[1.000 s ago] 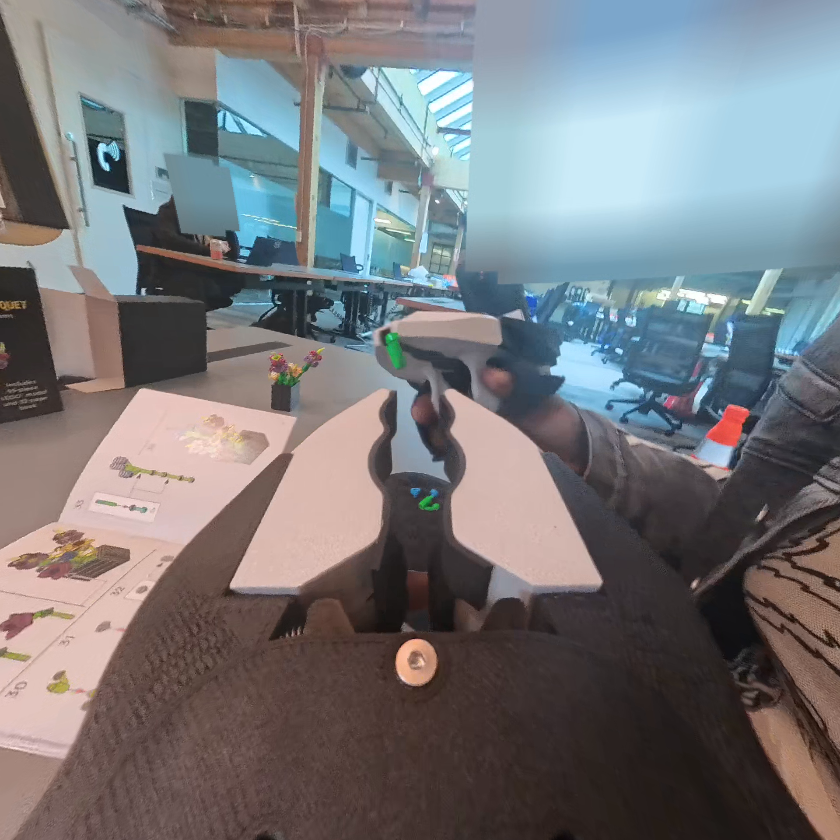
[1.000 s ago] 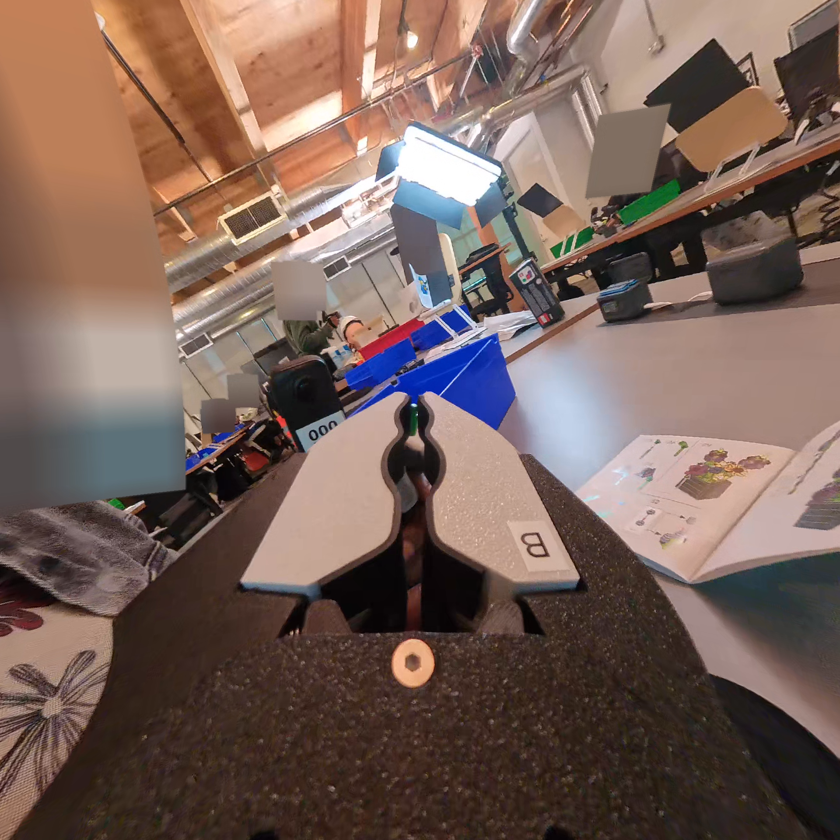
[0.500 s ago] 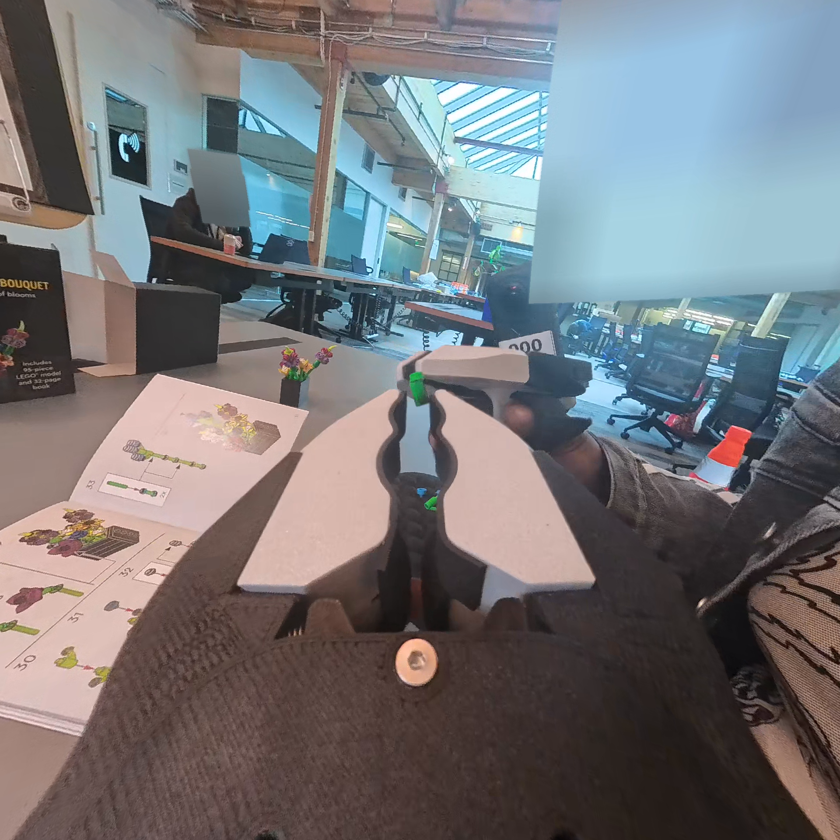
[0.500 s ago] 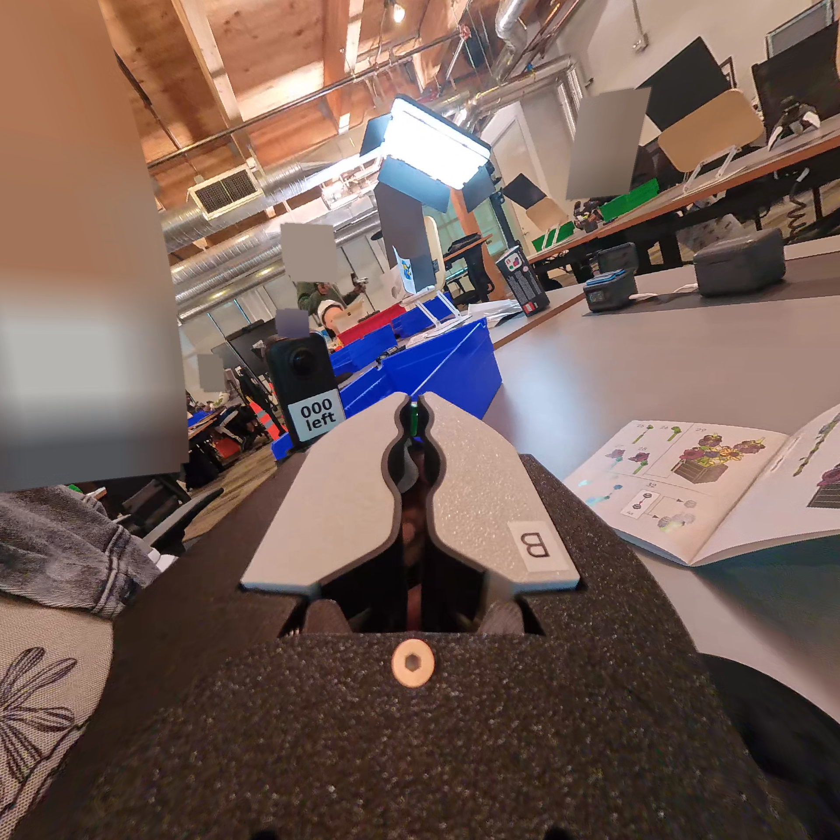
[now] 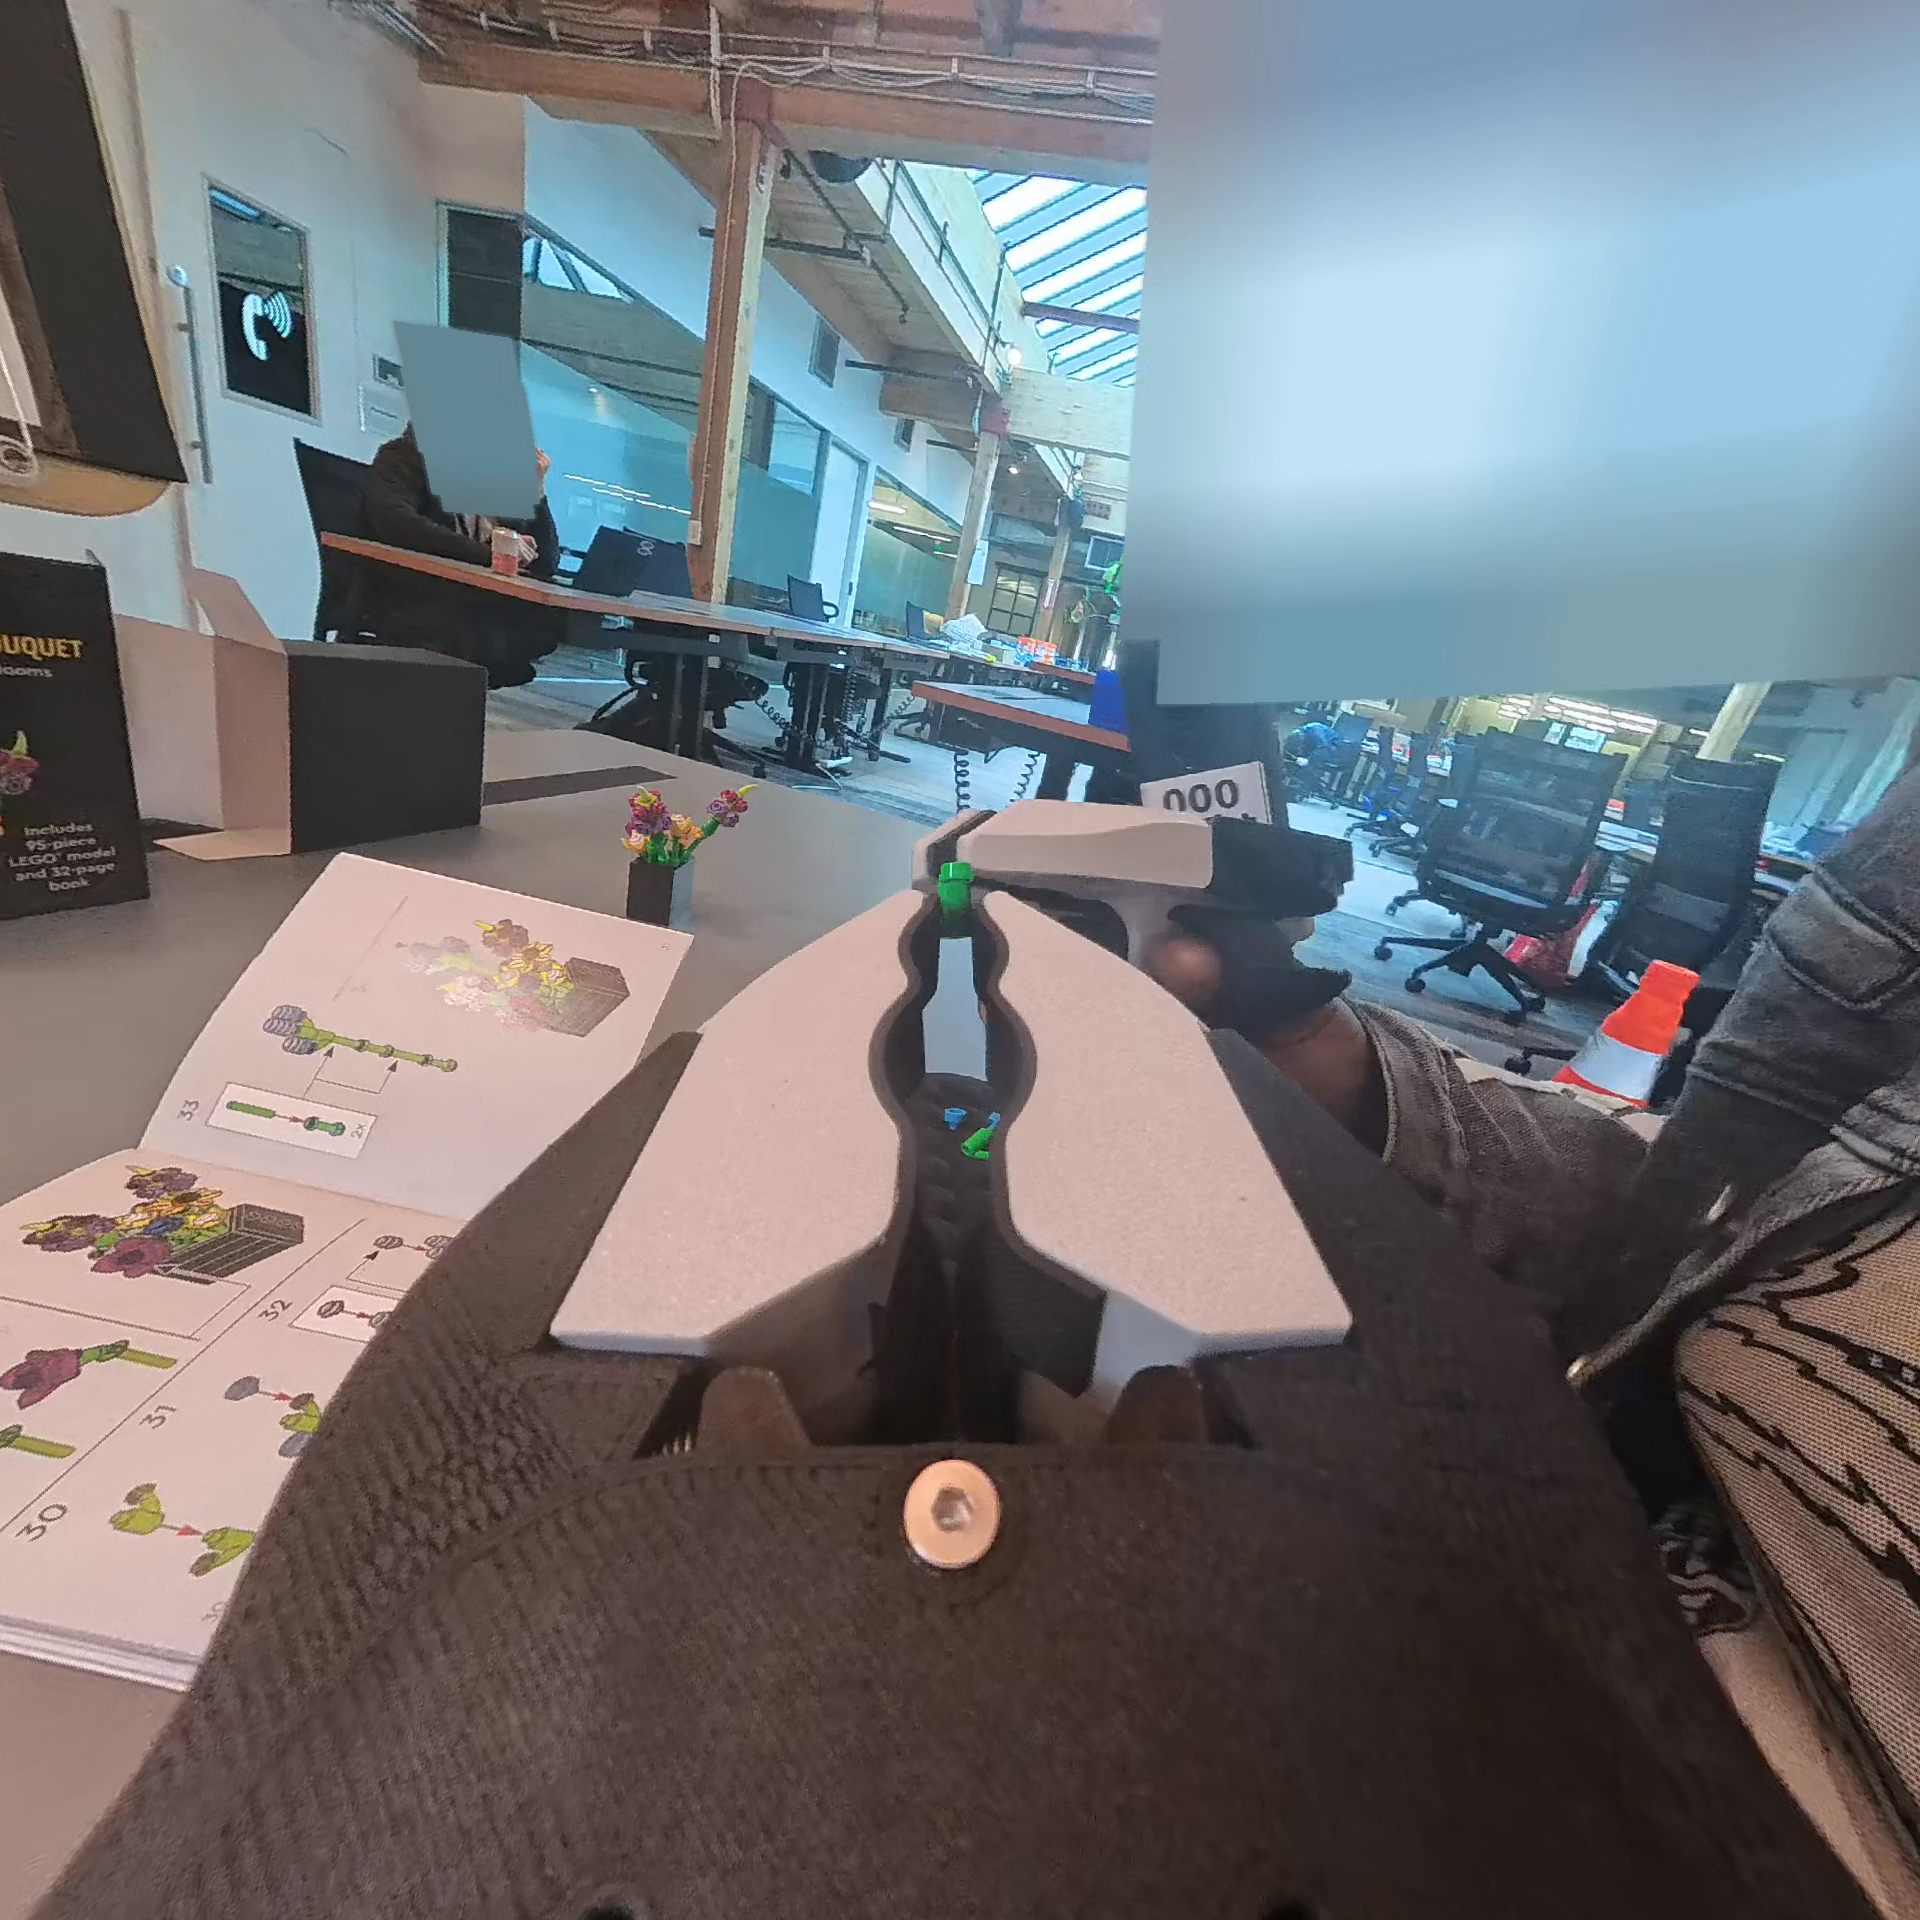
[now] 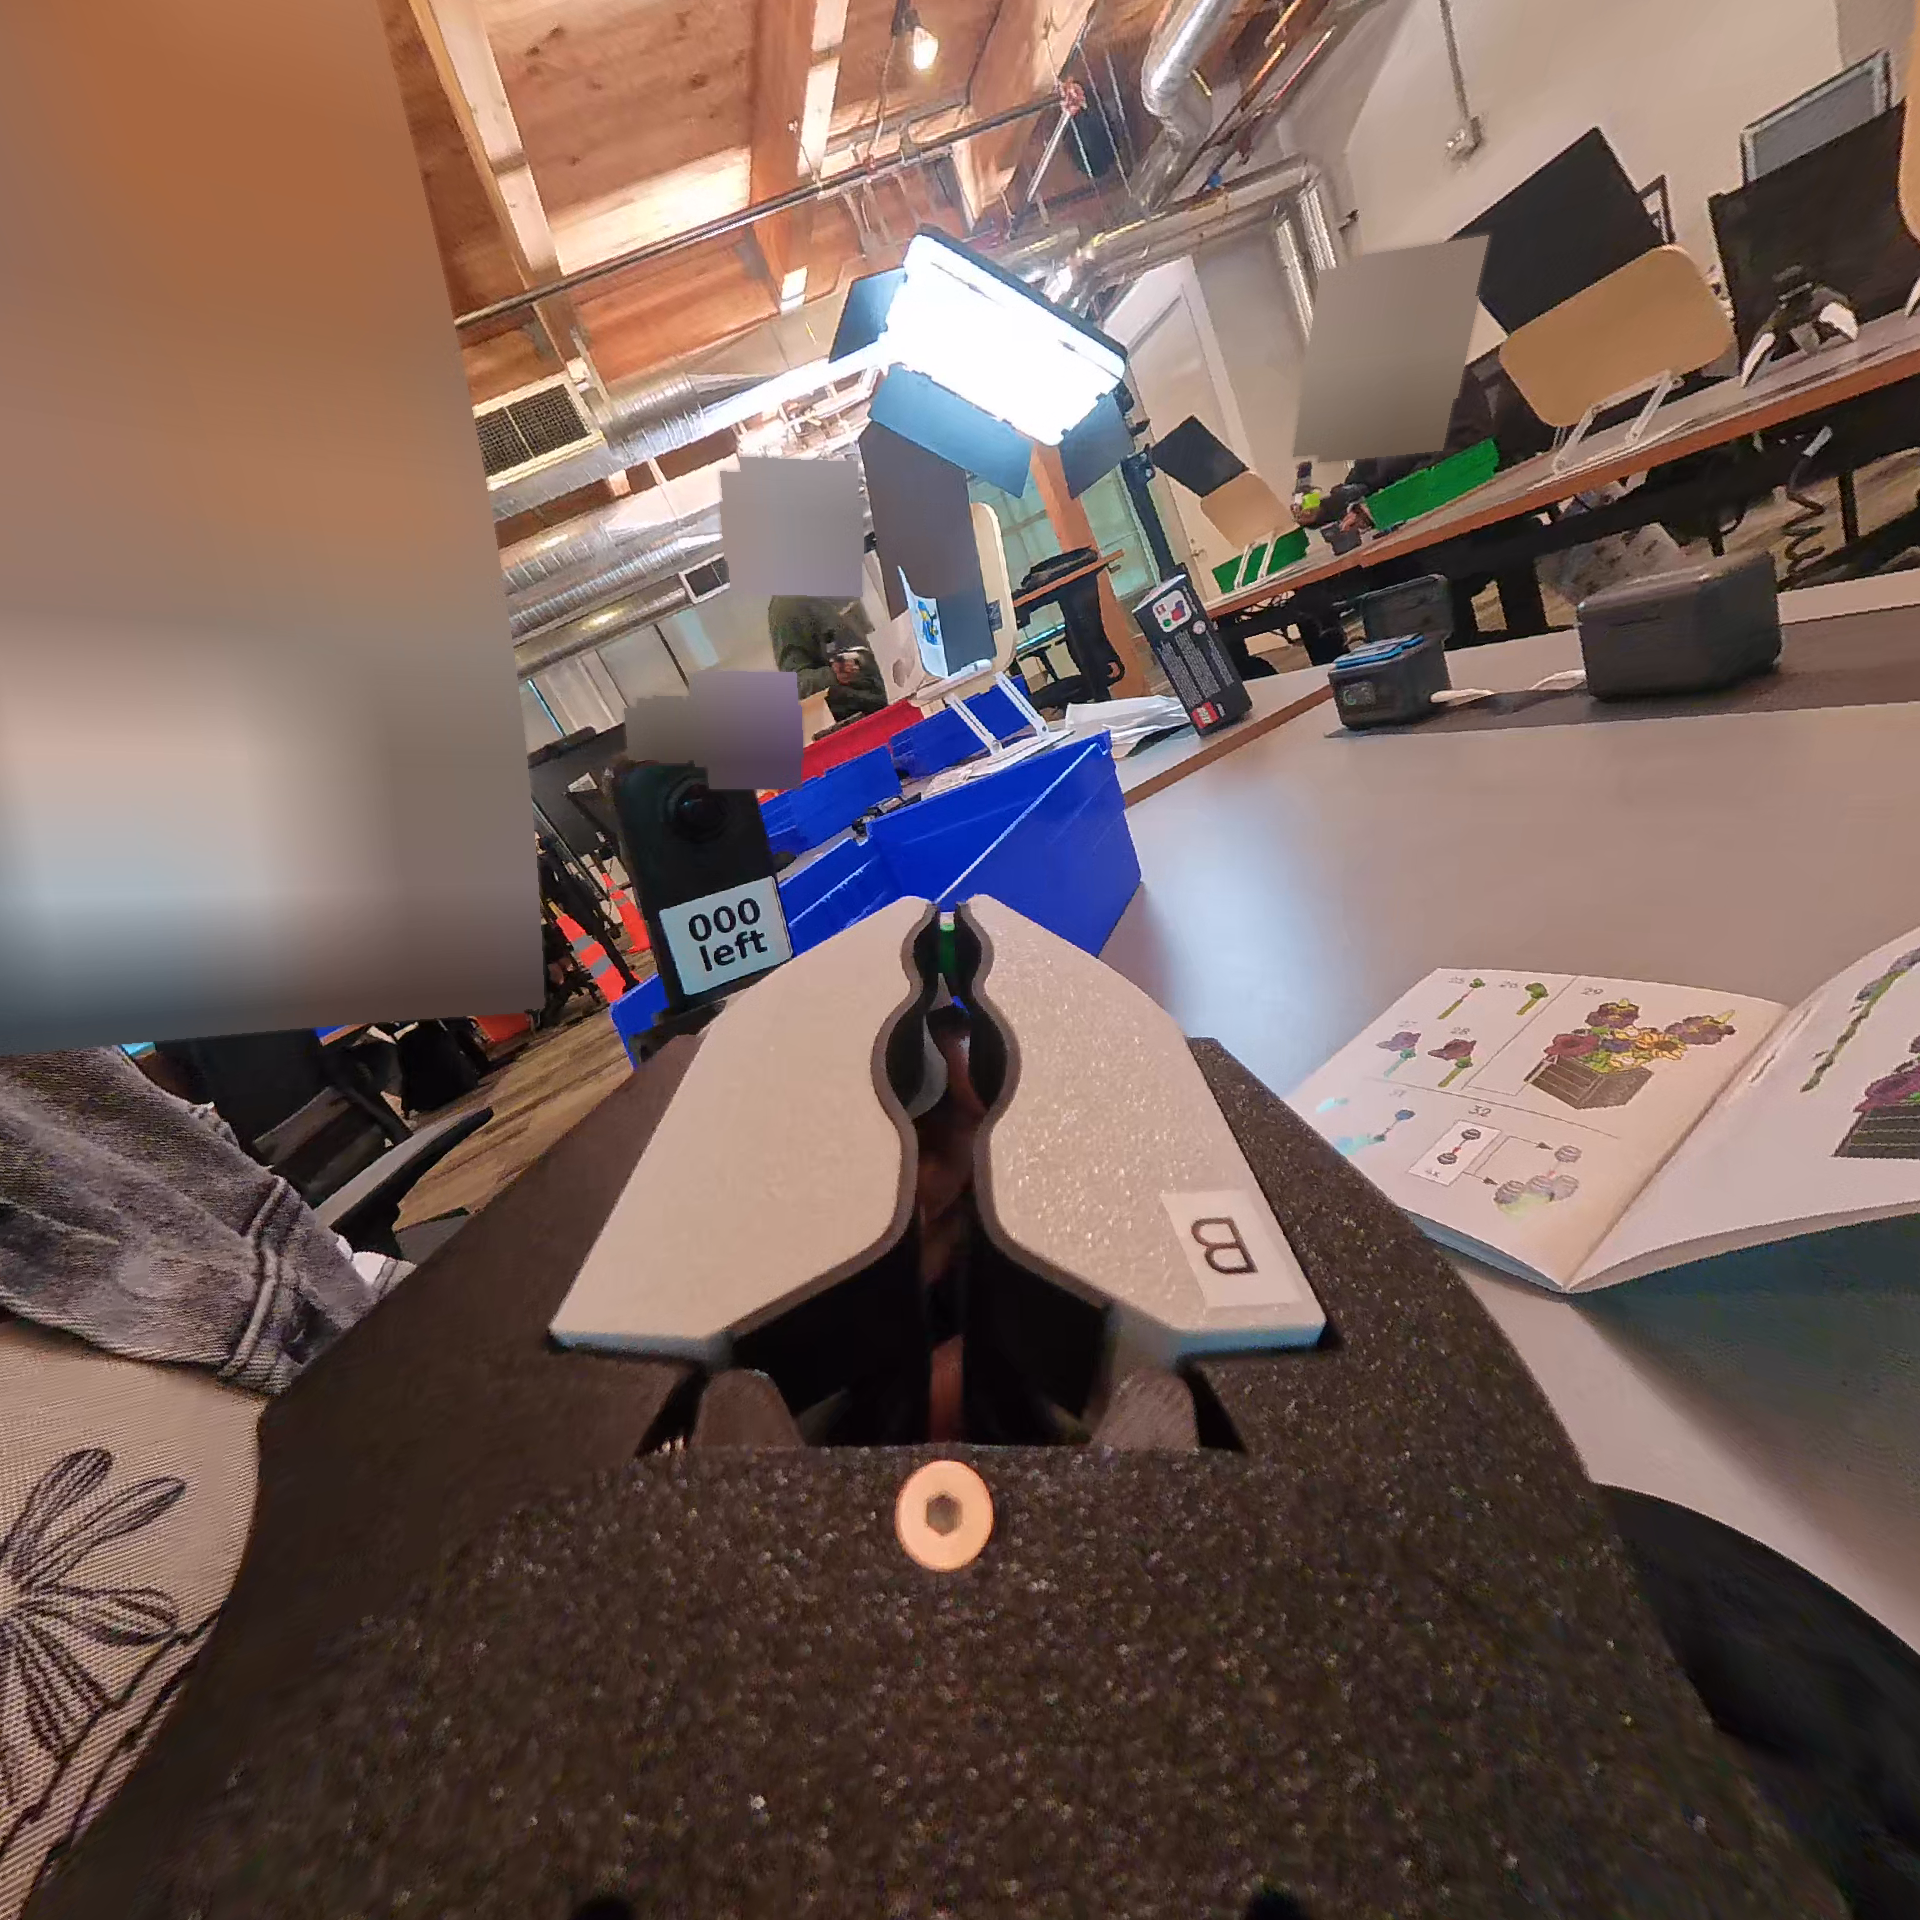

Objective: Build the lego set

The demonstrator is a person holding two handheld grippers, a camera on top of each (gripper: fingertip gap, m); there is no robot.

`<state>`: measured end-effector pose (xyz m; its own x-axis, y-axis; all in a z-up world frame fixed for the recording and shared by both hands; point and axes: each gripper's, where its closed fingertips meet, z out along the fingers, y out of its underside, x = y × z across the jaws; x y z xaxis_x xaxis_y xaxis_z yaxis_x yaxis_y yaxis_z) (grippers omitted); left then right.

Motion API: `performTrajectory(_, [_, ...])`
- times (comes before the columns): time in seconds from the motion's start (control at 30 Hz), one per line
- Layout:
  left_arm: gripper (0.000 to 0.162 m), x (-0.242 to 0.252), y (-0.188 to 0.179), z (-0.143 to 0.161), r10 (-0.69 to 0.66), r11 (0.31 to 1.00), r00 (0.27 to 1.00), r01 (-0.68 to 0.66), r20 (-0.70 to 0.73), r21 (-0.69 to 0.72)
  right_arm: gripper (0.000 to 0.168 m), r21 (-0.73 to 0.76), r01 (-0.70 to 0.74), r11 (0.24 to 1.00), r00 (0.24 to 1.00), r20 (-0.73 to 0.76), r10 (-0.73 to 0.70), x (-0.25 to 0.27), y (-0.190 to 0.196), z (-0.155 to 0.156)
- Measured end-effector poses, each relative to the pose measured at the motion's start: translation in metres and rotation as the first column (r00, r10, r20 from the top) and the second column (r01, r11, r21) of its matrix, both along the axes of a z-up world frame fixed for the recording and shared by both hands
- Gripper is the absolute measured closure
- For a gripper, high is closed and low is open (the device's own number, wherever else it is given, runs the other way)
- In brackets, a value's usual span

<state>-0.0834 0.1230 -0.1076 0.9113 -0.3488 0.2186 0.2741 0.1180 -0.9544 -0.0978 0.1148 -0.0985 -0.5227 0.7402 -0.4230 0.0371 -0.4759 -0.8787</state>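
In the left wrist view my left gripper (image 5: 953, 902) has its jaws drawn in to a narrow gap, pinching the lower end of a small green stem piece (image 5: 952, 885). My right gripper (image 5: 1081, 844) comes in from the right at the same spot and holds the piece's top. In the right wrist view my right gripper (image 6: 945, 923) is shut on the thin green stem piece (image 6: 945, 940). The left gripper's fingers are hidden behind it; only its camera block (image 6: 696, 852) shows. A partly built flower bouquet in a black box (image 5: 665, 868) stands on the table.
The open instruction booklet (image 5: 416, 1039) lies on the grey table (image 5: 62, 987) at the left; it also shows in the right wrist view (image 6: 1558, 1091). Small blue and green loose pieces (image 5: 971, 1127) lie below the fingers. A black carton (image 5: 384, 738) and the set's box (image 5: 62, 758) stand behind. Blue bins (image 6: 987, 831) lie beyond. My two grippers' fingertips are within a few centimetres of each other.
My left gripper's jaws have narrowed from wide open to a slim gap around the green piece. The right gripper with the piece has moved in to the left gripper's tips.
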Motion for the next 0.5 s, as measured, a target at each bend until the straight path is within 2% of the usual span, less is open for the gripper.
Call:
performTrajectory(0.07, [0.156,0.002,-0.002,0.002,-0.009,1.0,1.0,0.009,-0.011,0.017,0.166,0.001,-0.023,1.0,1.0,0.0,0.023,0.002,-0.001,0.002])
performTrajectory(0.13, [0.156,0.001,-0.005,0.005,-0.012,0.999,1.0,0.012,-0.003,0.039,0.159,0.025,-0.015,1.0,1.0,-0.003,0.015,0.006,0.003,0.006])
performTrajectory(0.23, [0.156,-0.003,-0.008,0.007,-0.013,0.999,1.0,0.011,0.024,0.051,0.154,0.129,0.015,0.992,1.0,0.019,-0.018,0.013,0.019,0.007])
performTrajectory(0.4, [0.156,0.007,-0.011,0.007,-0.077,0.995,0.997,0.077,0.001,0.057,0.153,0.374,0.157,0.914,0.98,0.057,-0.191,0.024,0.066,-0.012])
performTrajectory(0.5, [0.156,0.012,-0.012,0.006,-0.086,0.994,0.996,0.088,-0.033,0.059,0.153,0.427,0.199,0.882,0.967,0.062,-0.248,0.031,0.085,-0.024])
